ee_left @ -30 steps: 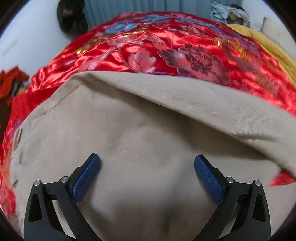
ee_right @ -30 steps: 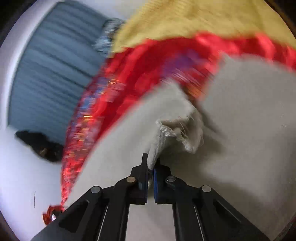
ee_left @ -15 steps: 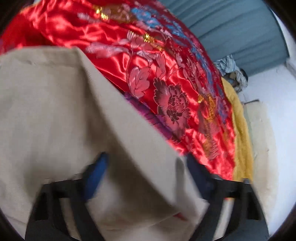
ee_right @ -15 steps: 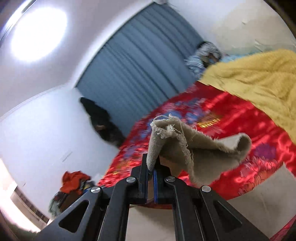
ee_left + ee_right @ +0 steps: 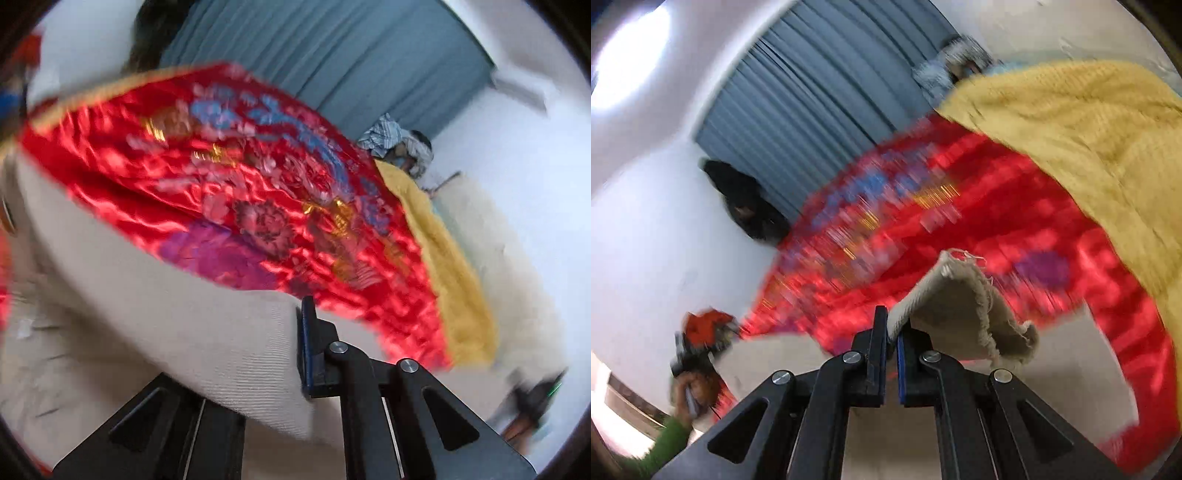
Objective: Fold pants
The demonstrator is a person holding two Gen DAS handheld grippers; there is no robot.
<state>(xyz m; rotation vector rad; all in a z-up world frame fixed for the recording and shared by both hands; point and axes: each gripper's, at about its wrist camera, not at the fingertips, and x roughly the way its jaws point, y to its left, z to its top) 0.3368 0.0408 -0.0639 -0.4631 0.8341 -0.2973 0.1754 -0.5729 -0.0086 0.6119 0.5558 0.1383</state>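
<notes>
Right gripper (image 5: 892, 334): the 2 fingers are closed to a narrow slit, pinching a frayed hem corner of the beige pants (image 5: 964, 306), which lifts and curls over to the right of the fingers. Left gripper (image 5: 295, 347): only 1 blue-padded finger (image 5: 306, 350) shows; a thick fold of the pants (image 5: 207, 332) drapes over the other side, so cloth looks gripped, but how tightly the fingers have closed I cannot tell. Rest of the garment spreads low and left across the bed, on the red floral satin cover (image 5: 258, 192). Both views blur, so the grippers are probably swinging. Judged step: carrying 1 end of the pants over to lay it on the other. To do it well, keep both held edges level and taut between the 2 grippers, travel at matched speed, lower onto the lying half with hems aligned, release only once flat. Beyond the cover: yellow blanket (image 5: 1089, 136) at the right, striped clothes heap (image 5: 397, 142) near the wall, blue-grey curtain (image 5: 812, 99) farthest.
</notes>
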